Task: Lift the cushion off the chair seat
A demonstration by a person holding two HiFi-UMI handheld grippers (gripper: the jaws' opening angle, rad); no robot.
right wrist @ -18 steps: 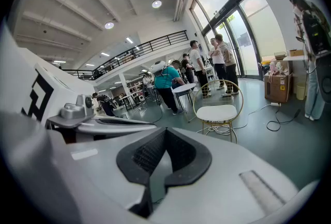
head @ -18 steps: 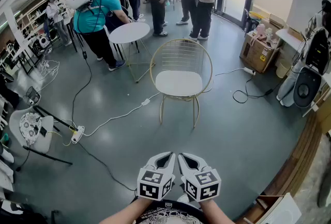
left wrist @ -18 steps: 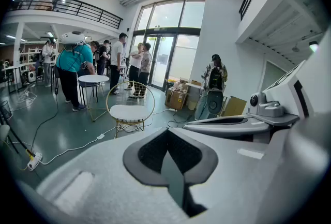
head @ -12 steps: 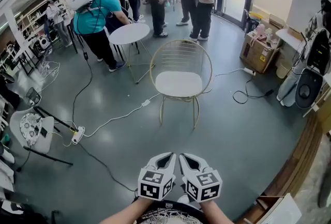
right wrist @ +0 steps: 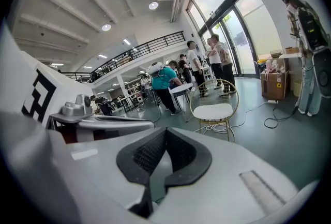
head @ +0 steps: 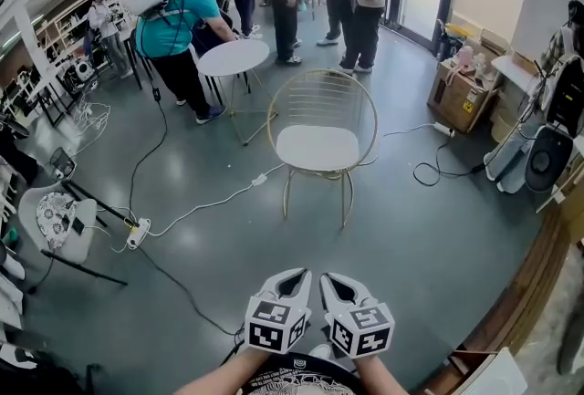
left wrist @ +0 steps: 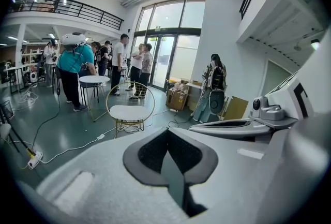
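A white cushion [head: 318, 147] lies on the seat of a gold wire chair [head: 321, 85] in the middle of the grey floor. It shows small and far off in the left gripper view [left wrist: 128, 112] and in the right gripper view [right wrist: 213, 111]. My left gripper [head: 298, 275] and right gripper [head: 328, 278] are held side by side close to my body, well short of the chair. Both point toward it. The left gripper [left wrist: 166, 137] is shut with nothing in it. The right gripper [right wrist: 164, 136] is also shut and holds nothing.
A round white table [head: 233, 57] stands behind the chair on the left, with several people around it. White cables [head: 203, 207] and a power strip [head: 137, 236] lie on the floor left of the chair. A black cable [head: 436, 172] and cardboard box [head: 459, 97] are on the right.
Both grippers have kept their place, side by side and shut. The head view has shifted slightly and the people at the back have moved a little.
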